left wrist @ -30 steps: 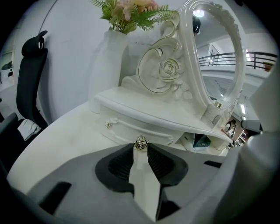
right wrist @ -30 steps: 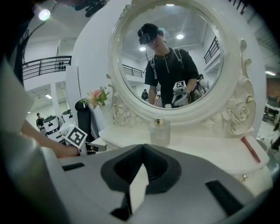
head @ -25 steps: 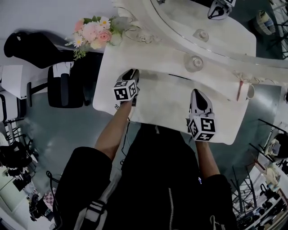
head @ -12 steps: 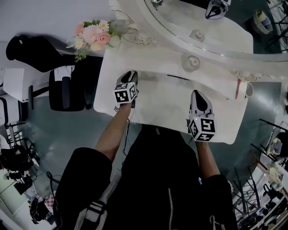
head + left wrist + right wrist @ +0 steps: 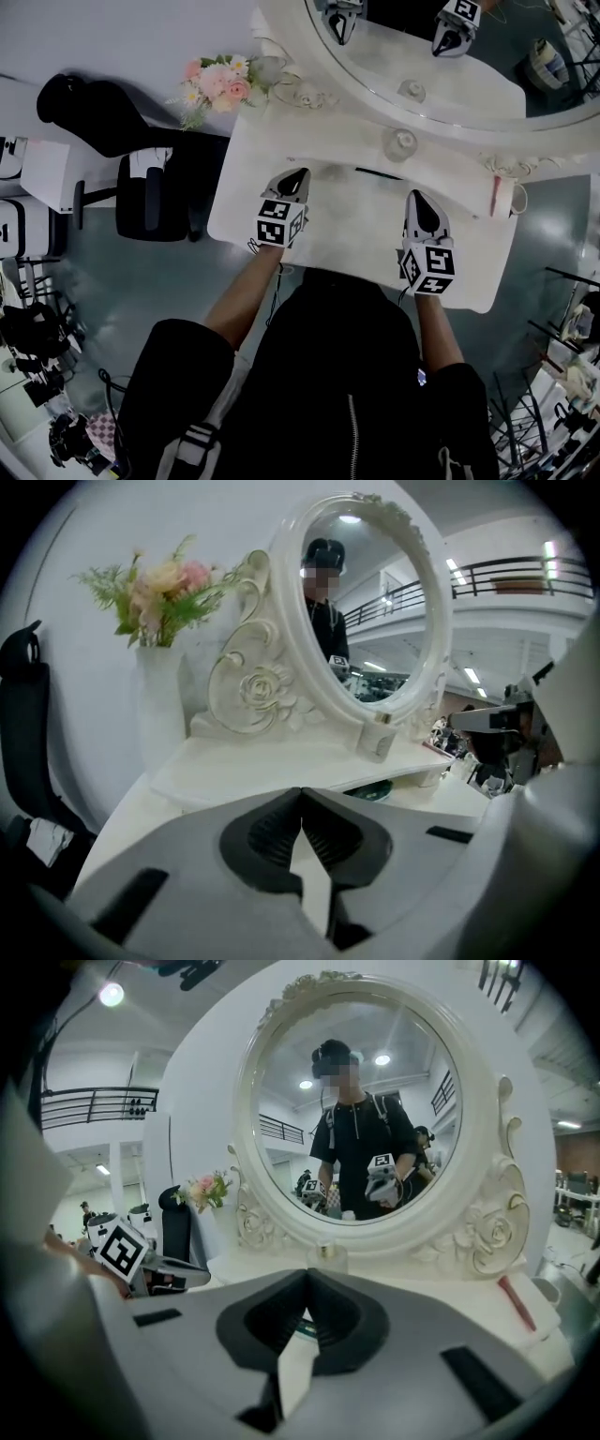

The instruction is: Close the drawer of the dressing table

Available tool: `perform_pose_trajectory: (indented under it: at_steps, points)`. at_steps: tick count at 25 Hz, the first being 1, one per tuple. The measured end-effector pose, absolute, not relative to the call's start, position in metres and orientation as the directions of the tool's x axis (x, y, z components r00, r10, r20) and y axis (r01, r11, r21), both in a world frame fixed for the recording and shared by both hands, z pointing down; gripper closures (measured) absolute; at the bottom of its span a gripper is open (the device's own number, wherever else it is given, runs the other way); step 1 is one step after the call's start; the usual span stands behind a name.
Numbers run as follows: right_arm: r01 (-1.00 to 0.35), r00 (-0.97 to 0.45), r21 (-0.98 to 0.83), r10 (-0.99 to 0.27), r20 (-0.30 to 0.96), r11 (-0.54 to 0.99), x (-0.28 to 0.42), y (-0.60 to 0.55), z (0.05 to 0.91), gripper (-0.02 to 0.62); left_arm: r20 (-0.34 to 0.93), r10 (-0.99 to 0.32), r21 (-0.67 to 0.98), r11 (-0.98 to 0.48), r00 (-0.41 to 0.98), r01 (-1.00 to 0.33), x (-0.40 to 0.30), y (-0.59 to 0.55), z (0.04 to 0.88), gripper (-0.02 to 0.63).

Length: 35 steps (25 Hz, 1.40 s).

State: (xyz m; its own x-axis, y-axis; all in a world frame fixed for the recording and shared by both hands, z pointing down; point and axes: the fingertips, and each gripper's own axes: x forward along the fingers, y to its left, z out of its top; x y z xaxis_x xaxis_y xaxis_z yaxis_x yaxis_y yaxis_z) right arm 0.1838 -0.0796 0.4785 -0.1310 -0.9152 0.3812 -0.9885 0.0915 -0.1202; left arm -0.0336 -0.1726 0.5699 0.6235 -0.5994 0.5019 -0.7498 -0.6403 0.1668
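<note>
The white dressing table (image 5: 347, 234) fills the middle of the head view, with an oval mirror (image 5: 422, 56) at its back. A thin dark gap (image 5: 375, 172) shows under the table's raised ledge; in the left gripper view it is a dark slit (image 5: 370, 789) with something green inside. My left gripper (image 5: 298, 174) hangs above the table's left part, jaws shut and empty (image 5: 301, 792). Over the right part is my right gripper (image 5: 415, 197); its tips meet with nothing between them (image 5: 306, 1274).
A glass perfume bottle (image 5: 400, 143) stands on the ledge below the mirror. A vase of pink flowers (image 5: 217, 82) sits at the table's back left corner. A pink stick-like item (image 5: 498, 195) lies at the right end. A black chair (image 5: 94, 112) stands left of the table.
My left gripper has shifted right and risen above the tabletop. The head view has shifted, so the table sits lower and more to the right. The right gripper has hardly moved.
</note>
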Motion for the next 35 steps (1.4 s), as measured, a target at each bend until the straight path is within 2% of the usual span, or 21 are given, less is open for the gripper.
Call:
perform_pose_trajectory:
  at_steps: [8, 17, 26, 35]
  points:
    - [-0.994, -0.094, -0.084, -0.951, 0.294, 0.073, 0.204, -0.090, 0.441, 0.604, 0.370, -0.573, 0.082, -0.764, 0.732, -0.639, 0.015, -0.166, 0.489, 0.603]
    - [-0.998, -0.056, -0.050, -0.978, 0.199, 0.047, 0.222, -0.090, 0.399, 0.606, 0.238, -0.549, 0.024, -0.821, 0.801, -0.570, 0.052, -0.168, 0.423, 0.603]
    - [-0.998, -0.042, -0.050, -0.987, 0.156, 0.034, 0.230, -0.080, 0.389, 0.606, 0.211, -0.536, 0.021, -0.833, 0.817, -0.552, 0.063, -0.164, 0.414, 0.603]
    - [-0.998, -0.046, -0.054, -0.985, 0.165, 0.037, 0.230, -0.073, 0.395, 0.606, 0.206, -0.538, 0.027, -0.832, 0.817, -0.555, 0.064, -0.162, 0.413, 0.603]
